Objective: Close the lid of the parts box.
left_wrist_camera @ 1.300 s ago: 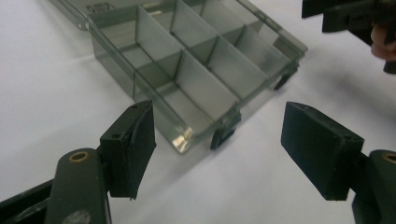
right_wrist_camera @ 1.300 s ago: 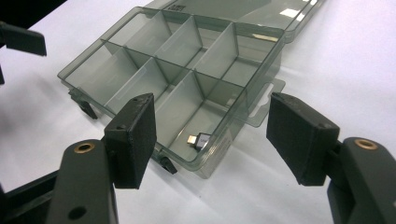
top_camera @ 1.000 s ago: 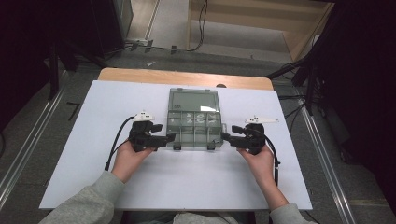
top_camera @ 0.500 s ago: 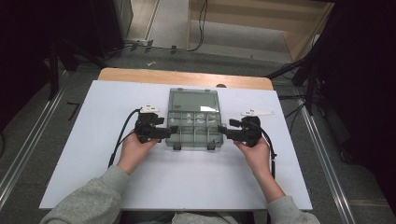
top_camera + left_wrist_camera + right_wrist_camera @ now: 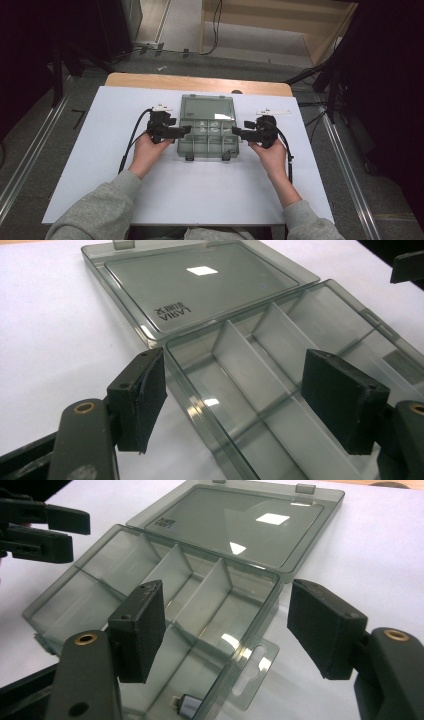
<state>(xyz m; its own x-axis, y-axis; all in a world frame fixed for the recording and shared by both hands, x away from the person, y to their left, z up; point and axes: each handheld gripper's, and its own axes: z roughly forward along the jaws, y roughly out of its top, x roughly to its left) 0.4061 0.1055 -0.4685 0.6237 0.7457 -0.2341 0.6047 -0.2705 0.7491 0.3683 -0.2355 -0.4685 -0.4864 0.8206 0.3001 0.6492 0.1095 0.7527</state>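
Note:
A smoky clear compartment box (image 5: 207,142) lies open mid-table, its lid (image 5: 207,108) flat on the far side. My left gripper (image 5: 186,131) is at the box's left side and stands open. In the left gripper view the left gripper (image 5: 240,395) straddles the box (image 5: 260,370) wall, one pad outside and one over the compartments, with neither pad pressing. My right gripper (image 5: 235,132) mirrors it at the right side. In the right gripper view the open right gripper (image 5: 232,627) spans the wall above the hang tab (image 5: 252,667). A small grey piece (image 5: 187,707) lies in a near compartment.
The box rests on a white table top (image 5: 200,195) with a wooden strip (image 5: 200,82) along the far edge. Black cables (image 5: 132,145) trail from both grippers over the table. Dark stands and floor rails flank the table.
Both hands have slid away from the person along the box's sides, and the jaws now reach in over its side walls. The box has not moved.

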